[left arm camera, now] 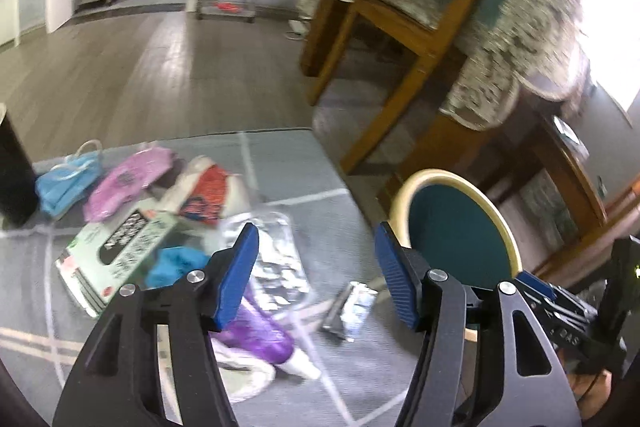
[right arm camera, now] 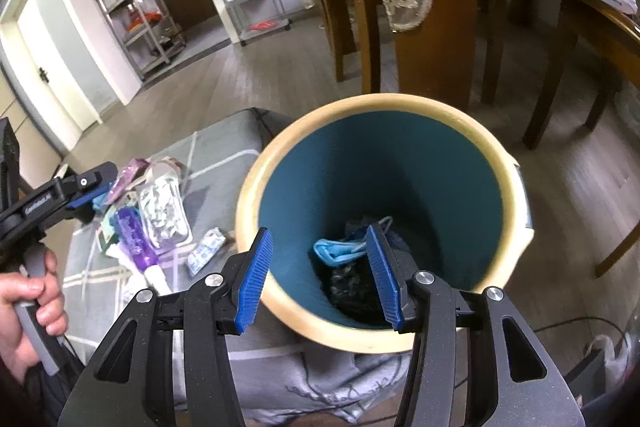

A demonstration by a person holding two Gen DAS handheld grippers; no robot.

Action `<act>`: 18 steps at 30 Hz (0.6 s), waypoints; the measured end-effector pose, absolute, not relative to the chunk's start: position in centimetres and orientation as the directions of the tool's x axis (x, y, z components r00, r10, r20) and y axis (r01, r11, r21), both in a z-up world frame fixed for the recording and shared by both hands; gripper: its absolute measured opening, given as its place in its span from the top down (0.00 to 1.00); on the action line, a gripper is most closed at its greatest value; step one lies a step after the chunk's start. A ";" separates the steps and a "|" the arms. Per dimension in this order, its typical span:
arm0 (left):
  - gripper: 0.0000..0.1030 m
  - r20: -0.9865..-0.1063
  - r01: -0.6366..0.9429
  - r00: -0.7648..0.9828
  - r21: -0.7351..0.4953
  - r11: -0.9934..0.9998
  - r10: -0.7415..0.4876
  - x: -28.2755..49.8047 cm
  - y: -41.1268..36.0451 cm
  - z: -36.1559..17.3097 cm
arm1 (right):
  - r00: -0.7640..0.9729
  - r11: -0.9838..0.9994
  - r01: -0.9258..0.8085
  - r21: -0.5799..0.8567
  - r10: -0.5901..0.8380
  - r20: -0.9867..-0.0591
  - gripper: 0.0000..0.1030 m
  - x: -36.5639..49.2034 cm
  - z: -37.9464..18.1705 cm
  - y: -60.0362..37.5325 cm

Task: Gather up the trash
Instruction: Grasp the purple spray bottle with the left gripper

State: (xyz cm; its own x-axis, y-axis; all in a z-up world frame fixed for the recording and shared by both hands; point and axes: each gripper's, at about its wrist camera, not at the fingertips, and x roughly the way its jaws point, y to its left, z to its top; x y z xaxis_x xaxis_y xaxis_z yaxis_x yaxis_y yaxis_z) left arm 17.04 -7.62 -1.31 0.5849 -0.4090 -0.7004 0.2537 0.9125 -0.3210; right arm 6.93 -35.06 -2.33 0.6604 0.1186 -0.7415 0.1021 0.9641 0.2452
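1. Two grippers, both with jaws spread wide and nothing between: left gripper (left arm camera: 316, 267) is above the trash pile, right gripper (right arm camera: 318, 275) is over the bin (right arm camera: 516, 227).
2. Trash lies on the grey cushion (left arm camera: 340, 187), left of bin: purple bottle (right arm camera: 134, 241), foil pack (right arm camera: 164, 213), green box (left arm camera: 120, 255), small wrapper (right arm camera: 206, 251).
3. Inside bin: blue mask (right arm camera: 336, 251) on a dark item.

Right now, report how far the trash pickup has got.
Done: a blue mask and dark scraps already lie in the bin. In hand: nothing; the right gripper hangs open over the bin and the left gripper is open too. Left: the purple bottle, foil pack, box and wrappers on the grey cushion.
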 end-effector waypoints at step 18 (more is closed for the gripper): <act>0.36 -0.744 0.070 0.590 -0.339 0.938 -0.313 18.0 -1.5 -3.8 | 0.627 0.960 -0.094 0.263 0.262 -0.734 0.51 9.2 -3.3 -27.8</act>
